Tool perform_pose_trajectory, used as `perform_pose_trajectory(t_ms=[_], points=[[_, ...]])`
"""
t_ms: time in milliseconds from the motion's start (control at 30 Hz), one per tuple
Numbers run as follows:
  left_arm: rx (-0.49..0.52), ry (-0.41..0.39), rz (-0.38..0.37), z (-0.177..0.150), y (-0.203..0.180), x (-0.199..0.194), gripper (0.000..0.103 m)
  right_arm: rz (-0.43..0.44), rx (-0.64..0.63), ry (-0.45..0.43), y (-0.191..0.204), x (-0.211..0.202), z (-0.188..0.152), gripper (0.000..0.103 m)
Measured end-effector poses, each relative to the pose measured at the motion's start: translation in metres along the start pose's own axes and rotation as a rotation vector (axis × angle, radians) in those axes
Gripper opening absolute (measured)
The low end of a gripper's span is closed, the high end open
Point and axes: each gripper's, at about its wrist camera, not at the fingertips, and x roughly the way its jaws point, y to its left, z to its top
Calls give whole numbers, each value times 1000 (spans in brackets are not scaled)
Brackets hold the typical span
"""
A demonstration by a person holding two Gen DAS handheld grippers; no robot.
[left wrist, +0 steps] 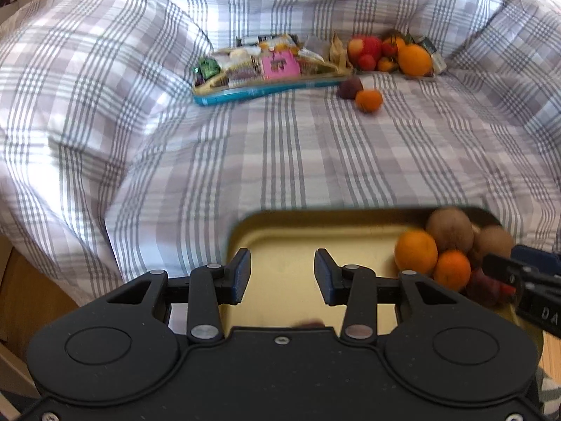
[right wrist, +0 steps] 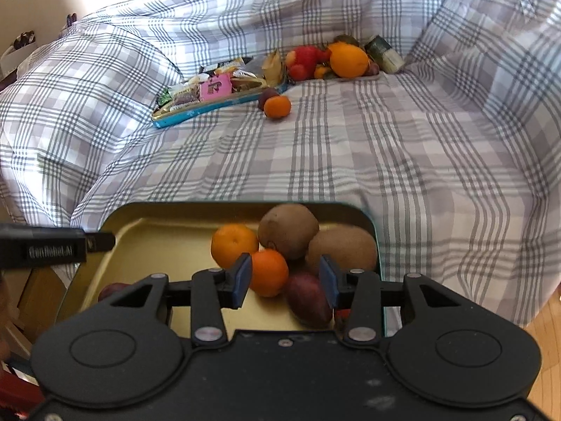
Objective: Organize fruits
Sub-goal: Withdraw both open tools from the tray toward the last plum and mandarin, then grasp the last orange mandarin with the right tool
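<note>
Plum (right wrist: pixel 308 298) lies lengthwise toward the camera in the tin (right wrist: pixel 147 231); both hand-held grippers, left (left wrist: pixel 282 277) and right (right wrist: pixel 285 277), spread, empty.

surface: plaid bed cover (right wrist: pixel 350 161) | on it: gold tin (right wrist: pixel 147 235), snack tray (right wrist: pixel 196 112), tangerine (right wrist: pixel 277 106), plum (right wrist: pixel 266 96)

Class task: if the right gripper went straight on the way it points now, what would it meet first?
Probably the dark red fruit and the small orange between its open jaws in the tin; depth is unclear, so which comes first is uncertain.
</note>
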Motion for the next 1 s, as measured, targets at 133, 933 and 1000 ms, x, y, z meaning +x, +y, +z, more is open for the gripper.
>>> perform_pose_trajectory(t_ms=[133,933,1000], points=[[-7,-30,0,21,6,1,50,-8,-21,-42,1,1,17,49],[20,-33,-56,111,12,112,50,-48,-163,-6,-1,108,117,53],[19,-45,-65,117,11,123,50,-47,-185,-8,-1,119,124,53]])
